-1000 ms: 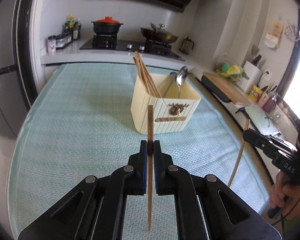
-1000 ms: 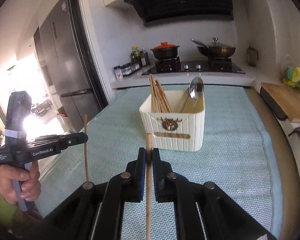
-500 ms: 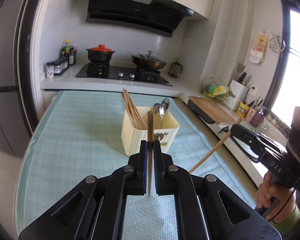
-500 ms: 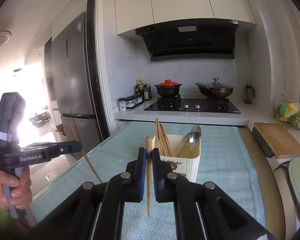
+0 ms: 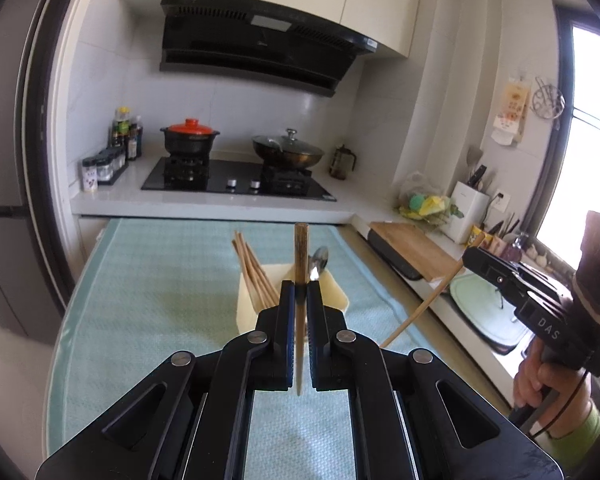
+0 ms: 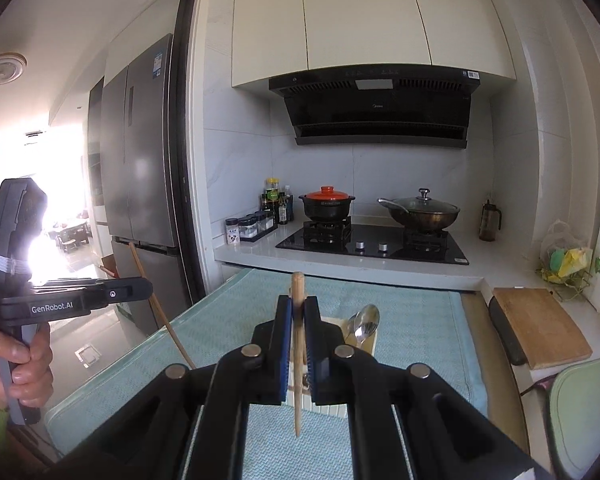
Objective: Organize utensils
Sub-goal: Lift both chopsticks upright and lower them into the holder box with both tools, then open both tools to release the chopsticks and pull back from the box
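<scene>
Wooden chopsticks are clamped upright, one in each tool: the left gripper [image 5: 299,285] pinches the darker chopstick [image 5: 300,256], and the right gripper [image 6: 297,305] pinches the paler chopstick [image 6: 298,344]. Both have risen since a second ago — the cream utensil holder [image 5: 335,297] on the teal table mat [image 5: 156,280], then ahead of the tips, now sits low behind the closed fingers, with more of the black range hood [image 5: 260,44] in view. Counted: two held chopsticks, one holder, a bundle of several chopsticks [image 5: 254,274] inside it — number unclear — and two spoons [image 6: 365,322].
</scene>
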The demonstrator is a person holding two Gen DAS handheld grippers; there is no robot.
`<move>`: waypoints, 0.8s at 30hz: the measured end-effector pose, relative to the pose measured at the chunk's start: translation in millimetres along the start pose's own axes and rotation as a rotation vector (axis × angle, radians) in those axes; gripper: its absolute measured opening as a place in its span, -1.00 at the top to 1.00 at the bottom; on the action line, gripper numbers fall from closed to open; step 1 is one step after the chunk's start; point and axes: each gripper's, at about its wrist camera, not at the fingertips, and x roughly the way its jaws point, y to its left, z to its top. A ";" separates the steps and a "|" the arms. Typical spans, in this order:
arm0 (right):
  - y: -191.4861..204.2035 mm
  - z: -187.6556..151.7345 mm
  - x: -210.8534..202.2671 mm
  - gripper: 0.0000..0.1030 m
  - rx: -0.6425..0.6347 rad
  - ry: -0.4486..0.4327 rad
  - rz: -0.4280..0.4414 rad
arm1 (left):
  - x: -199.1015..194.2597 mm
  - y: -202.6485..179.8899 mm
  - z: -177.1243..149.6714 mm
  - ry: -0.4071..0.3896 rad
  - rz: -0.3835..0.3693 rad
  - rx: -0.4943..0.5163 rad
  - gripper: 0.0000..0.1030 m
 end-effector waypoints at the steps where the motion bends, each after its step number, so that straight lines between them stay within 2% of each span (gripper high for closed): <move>1: -1.1 7.1 1.5 0.87 -0.009 -0.009 -0.005 | 1.7 -0.3 7.2 -0.013 0.004 0.001 0.93; 8: -4.3 51.4 28.2 0.87 -0.086 -0.063 -0.035 | 37.0 4.1 51.6 -0.078 0.063 -0.001 0.93; 11: -4.3 61.0 48.3 0.87 -0.113 -0.070 -0.040 | 65.4 10.6 61.2 -0.057 0.078 -0.018 0.93; 15: -4.9 59.0 83.3 0.87 -0.155 -0.051 -0.042 | 104.3 17.4 57.9 -0.001 0.095 -0.028 0.93; 19: -11.6 45.1 128.8 0.87 -0.164 0.037 -0.014 | 139.7 26.1 41.8 0.087 0.104 -0.035 0.93; 24: -24.2 11.7 192.1 0.87 -0.116 0.254 0.043 | 174.7 37.9 21.0 0.206 0.110 -0.049 0.93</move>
